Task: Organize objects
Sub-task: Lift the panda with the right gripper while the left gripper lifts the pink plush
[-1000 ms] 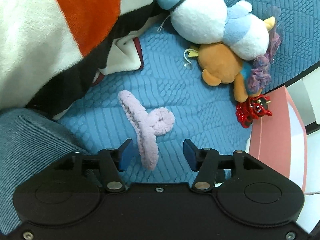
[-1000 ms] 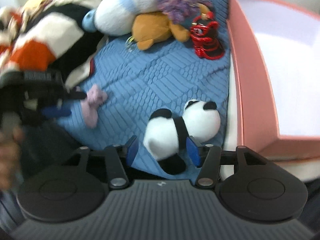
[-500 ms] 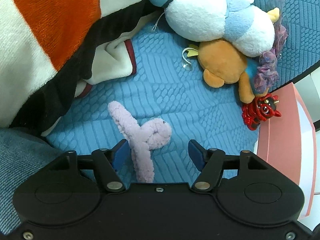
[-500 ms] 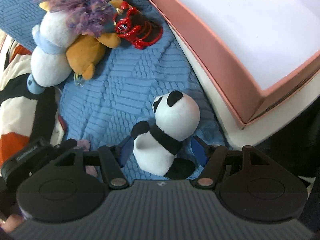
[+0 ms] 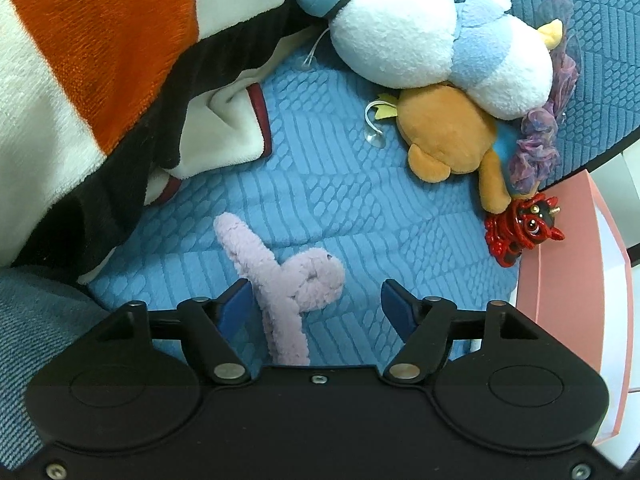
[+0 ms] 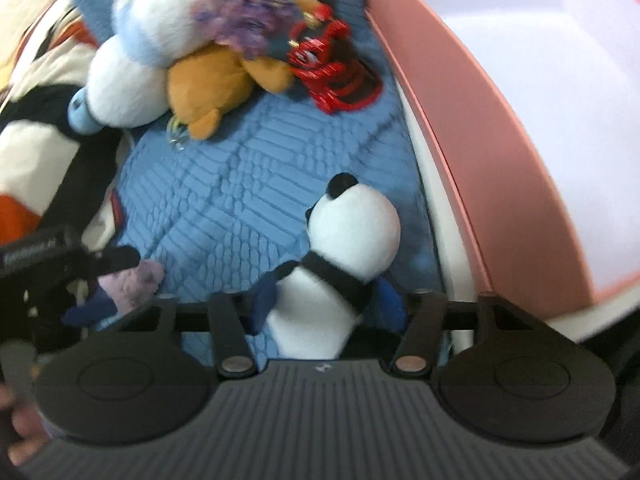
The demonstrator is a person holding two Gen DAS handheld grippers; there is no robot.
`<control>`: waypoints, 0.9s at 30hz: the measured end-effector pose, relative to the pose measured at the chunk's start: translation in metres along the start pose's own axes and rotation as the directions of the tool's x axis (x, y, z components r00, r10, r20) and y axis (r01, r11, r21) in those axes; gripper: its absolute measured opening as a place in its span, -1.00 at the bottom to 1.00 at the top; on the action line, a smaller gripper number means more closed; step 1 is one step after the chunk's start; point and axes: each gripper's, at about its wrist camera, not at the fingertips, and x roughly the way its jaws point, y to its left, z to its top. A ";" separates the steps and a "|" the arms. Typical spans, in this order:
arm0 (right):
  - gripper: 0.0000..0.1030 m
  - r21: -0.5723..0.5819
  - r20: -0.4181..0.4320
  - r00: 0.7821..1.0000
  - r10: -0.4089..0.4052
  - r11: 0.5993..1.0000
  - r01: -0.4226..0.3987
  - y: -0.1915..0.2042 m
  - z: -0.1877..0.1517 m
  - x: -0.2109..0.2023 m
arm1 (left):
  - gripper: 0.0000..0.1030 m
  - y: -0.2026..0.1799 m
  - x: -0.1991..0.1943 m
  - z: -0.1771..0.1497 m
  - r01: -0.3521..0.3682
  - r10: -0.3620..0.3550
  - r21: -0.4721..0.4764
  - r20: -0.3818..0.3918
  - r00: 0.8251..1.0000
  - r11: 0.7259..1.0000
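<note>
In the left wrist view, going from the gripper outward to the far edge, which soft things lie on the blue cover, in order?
Pink fuzzy toy, lying between the opening jaws of the left gripper → orange plush → white and light blue plush, which rests partly on the orange one.

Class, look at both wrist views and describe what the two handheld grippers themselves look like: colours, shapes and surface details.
The left gripper has a smooth black housing with two round discs, silver pivot screws and blue finger pads. The right gripper looks alike, but its dark grey housing is ribbed with a small logo.
</note>
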 end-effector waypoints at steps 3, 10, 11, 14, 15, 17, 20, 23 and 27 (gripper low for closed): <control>-0.02 -0.111 0.026 1.000 -0.003 0.994 0.006 0.006 0.003 -0.001 | 0.42 -0.002 0.003 0.001 -0.007 0.007 0.003 0.005 1.000 1.000; 0.03 -0.181 -0.011 1.000 -0.013 0.983 0.010 0.007 0.007 0.006 | 0.42 -0.002 0.012 0.004 -0.036 0.036 -0.003 0.018 0.999 0.999; 0.03 -0.137 -0.046 0.999 -0.012 0.991 0.005 0.002 0.008 0.011 | 0.41 0.000 0.014 0.004 -0.041 0.041 -0.012 0.017 0.999 0.999; 0.04 -0.049 -0.073 0.997 0.012 0.999 -0.015 -0.008 0.009 0.014 | 0.35 0.004 0.017 0.006 -0.051 0.052 -0.030 0.021 0.998 0.998; 0.04 -0.045 -0.077 0.997 0.012 0.999 -0.015 -0.008 0.011 0.015 | 0.30 0.005 0.018 0.007 -0.054 0.055 -0.033 0.023 0.998 0.998; 0.04 -0.056 -0.077 0.997 0.005 0.998 -0.009 -0.005 0.010 0.015 | 0.18 0.006 0.020 0.007 -0.063 0.064 -0.034 0.027 0.998 0.997; 0.01 -0.091 -0.073 0.997 -0.001 0.996 -0.006 0.000 0.010 0.016 | 0.16 0.007 0.020 0.006 -0.068 0.069 -0.029 0.041 0.997 0.997; -0.02 -0.144 -0.067 0.998 -0.005 0.990 -0.005 0.006 0.012 0.014 | 0.15 0.007 0.017 0.005 -0.065 0.066 -0.023 0.048 0.997 0.998; -0.04 -0.226 -0.059 0.998 -0.001 0.974 -0.013 0.013 0.013 0.007 | 0.06 0.004 0.012 0.004 -0.029 0.029 0.002 0.041 0.999 1.000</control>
